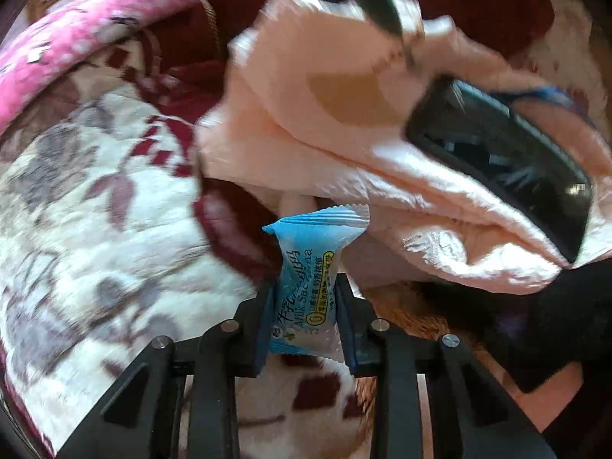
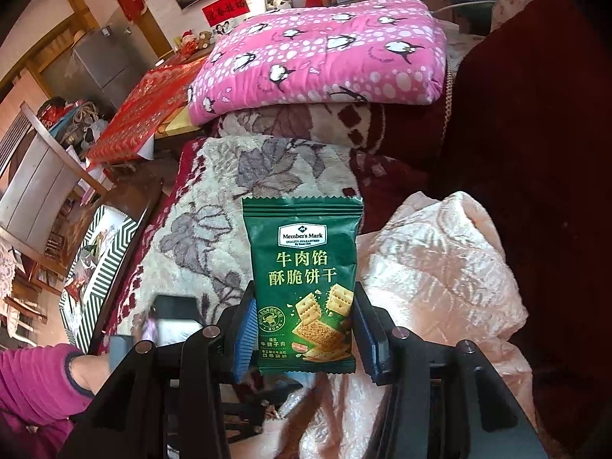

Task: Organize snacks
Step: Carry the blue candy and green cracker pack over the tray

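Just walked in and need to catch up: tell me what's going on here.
A person is sorting snacks over a bed covered in a floral blanket, with a hand-held gripper in each hand. The left hand-held gripper is shut on a small blue milk candy packet, held upright. The right hand-held gripper clamps a green Member's Mark cracker packet, also upright. A crumpled pink plastic bag lies on the bed beside them; neither snack is in it yet.
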Tool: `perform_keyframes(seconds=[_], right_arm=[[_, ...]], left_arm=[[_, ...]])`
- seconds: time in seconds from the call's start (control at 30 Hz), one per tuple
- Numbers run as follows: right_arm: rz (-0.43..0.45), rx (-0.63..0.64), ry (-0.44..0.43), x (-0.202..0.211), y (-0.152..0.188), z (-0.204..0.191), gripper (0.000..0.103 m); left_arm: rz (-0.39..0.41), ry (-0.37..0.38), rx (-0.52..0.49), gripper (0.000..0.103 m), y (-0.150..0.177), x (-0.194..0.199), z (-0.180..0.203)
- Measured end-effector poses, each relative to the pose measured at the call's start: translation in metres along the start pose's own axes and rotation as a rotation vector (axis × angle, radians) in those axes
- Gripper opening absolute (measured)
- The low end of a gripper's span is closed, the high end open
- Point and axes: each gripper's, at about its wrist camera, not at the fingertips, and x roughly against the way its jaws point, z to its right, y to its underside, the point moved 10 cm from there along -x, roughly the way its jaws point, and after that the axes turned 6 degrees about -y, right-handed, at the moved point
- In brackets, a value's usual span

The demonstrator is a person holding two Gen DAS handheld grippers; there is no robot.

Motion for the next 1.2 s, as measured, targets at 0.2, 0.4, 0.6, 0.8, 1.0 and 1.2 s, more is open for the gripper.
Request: perform_keyframes(seconds=[0.2, 0.4, 0.6, 0.8, 1.0, 1.2], right_arm=[[-0.028, 0.065, -0.002, -0.011, 0.002, -0.032, 0.049], [-0.055, 0.048, -0.020, -0.040, 0.019, -0.063, 0.049], [-0.079, 0.020, -0.028, -0.076, 0.046, -0.098, 0.049], [-0.100, 0.020, -0.078, -0.100, 0.066, -0.142, 0.050], [-0.117, 0.045, -0.126, -0.112, 0.071, -0.182, 0.050], [-0.142, 0.111, -0.153, -0.124, 0.067, -0.224, 0.050]], left_arm=[[0.030, -0.093, 0.158, 0.029, 0.024, 0.051, -0.044], [0.037, -0.226, 0.299, 0.029, 0.061, 0.083, -0.096], [0.028, -0.320, 0.458, 0.029, 0.103, 0.112, -0.138], [0.039, -0.407, 0.546, 0.029, 0.136, 0.139, -0.165], [0.056, -0.456, 0.605, 0.029, 0.162, 0.163, -0.183], [0.078, -0.511, 0.657, 0.029, 0.187, 0.191, -0.204]])
